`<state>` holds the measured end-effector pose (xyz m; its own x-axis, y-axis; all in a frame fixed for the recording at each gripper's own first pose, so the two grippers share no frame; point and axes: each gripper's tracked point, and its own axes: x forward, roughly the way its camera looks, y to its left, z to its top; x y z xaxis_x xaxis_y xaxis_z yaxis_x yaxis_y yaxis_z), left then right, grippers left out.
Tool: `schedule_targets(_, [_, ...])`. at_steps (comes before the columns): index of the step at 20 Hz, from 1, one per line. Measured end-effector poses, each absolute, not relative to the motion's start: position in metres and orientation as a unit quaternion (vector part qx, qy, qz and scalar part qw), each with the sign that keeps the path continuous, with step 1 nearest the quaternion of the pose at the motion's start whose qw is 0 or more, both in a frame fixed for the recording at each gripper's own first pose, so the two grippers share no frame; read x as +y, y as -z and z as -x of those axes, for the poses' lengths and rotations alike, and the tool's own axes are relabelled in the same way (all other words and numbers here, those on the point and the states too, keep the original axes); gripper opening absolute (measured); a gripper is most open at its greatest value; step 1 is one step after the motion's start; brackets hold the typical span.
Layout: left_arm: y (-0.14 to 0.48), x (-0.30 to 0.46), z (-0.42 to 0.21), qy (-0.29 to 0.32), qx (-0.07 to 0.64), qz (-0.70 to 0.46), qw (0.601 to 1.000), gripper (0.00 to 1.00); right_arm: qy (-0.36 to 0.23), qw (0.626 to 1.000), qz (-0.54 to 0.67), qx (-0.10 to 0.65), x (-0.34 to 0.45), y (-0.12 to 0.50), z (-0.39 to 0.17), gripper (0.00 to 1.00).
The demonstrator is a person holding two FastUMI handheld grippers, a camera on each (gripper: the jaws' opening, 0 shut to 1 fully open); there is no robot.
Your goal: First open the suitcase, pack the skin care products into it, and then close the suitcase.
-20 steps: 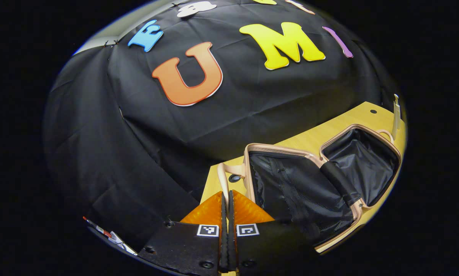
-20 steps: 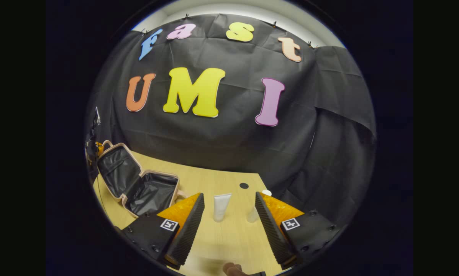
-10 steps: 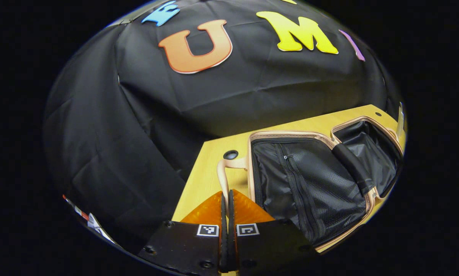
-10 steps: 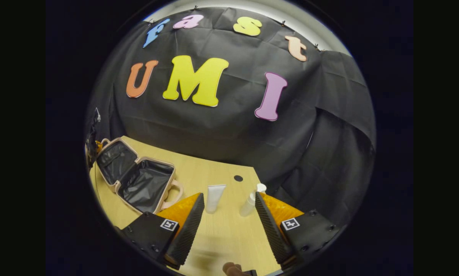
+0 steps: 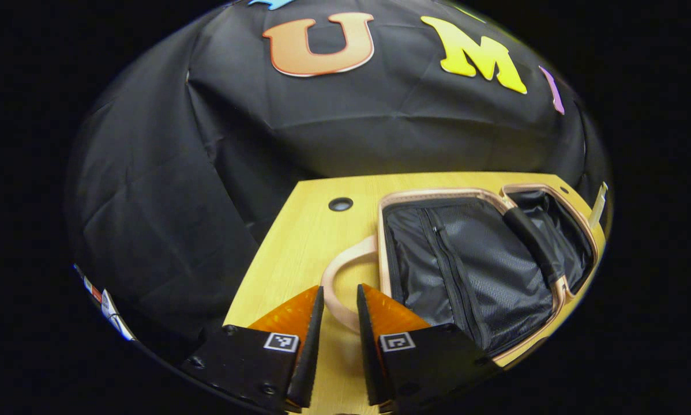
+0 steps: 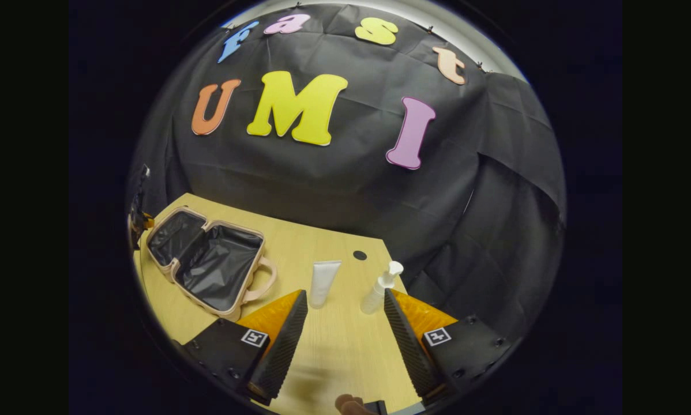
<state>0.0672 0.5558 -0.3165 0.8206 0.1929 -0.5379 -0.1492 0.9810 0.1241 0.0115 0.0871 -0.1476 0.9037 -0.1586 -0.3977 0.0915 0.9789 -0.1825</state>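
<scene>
The pink suitcase point(image 5: 466, 259) lies open on the wooden table point(image 5: 305, 242), both black-lined halves flat. Its pink handle point(image 5: 337, 271) curves toward my left gripper point(image 5: 340, 291), which is open, with the loop's near part passing between the fingers and a gap on both sides. In the right gripper view the suitcase point(image 6: 218, 271) sits at the left. A white tube point(image 6: 324, 282) lies and a white pump bottle point(image 6: 380, 288) stands just beyond my right gripper point(image 6: 344, 294), which hovers wide open over the table point(image 6: 334, 346), holding nothing.
A round cable hole point(image 5: 340, 204) sits in the table near the far edge, left of the suitcase; a similar hole point(image 6: 360, 255) lies behind the tube. The black cloth wall rises right behind the table. Bare tabletop lies between the suitcase and the tube.
My left gripper was shut on the handle and has opened. The suitcase half it held now lies flat on the table. The right gripper's view has tilted down, and the tube and bottle show more fully.
</scene>
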Motion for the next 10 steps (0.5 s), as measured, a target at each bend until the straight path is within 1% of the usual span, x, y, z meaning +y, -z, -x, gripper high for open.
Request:
schedule_targets(1, [0.307,0.558,-0.066,-0.097,0.280,-0.045,0.954,0.43,0.063,0.972,0.076,0.211,0.085,0.150,-0.011,0.79])
schedule_targets(4, [0.274,0.540,-0.063,-0.094,0.262,-0.057,0.959,0.90,0.062,0.973,0.066,0.213,0.078,0.153,-0.015,0.79])
schedule_targets(6, [0.253,0.511,-0.064,-0.078,0.250,-0.062,0.963,0.98,0.062,0.974,0.057,0.212,0.073,0.154,-0.016,0.79])
schedule_targets(7, [0.244,0.495,-0.064,-0.070,0.244,-0.063,0.965,0.99,0.060,0.974,0.051,0.213,0.070,0.156,-0.017,0.79])
schedule_targets(9, [0.229,0.450,-0.067,-0.039,0.232,-0.052,0.971,0.99,0.056,0.975,0.046,0.211,0.066,0.157,-0.021,0.79])
schedule_targets(10, [0.224,0.426,-0.068,-0.022,0.228,-0.043,0.972,0.95,0.053,0.975,0.045,0.210,0.062,0.158,-0.020,0.79])
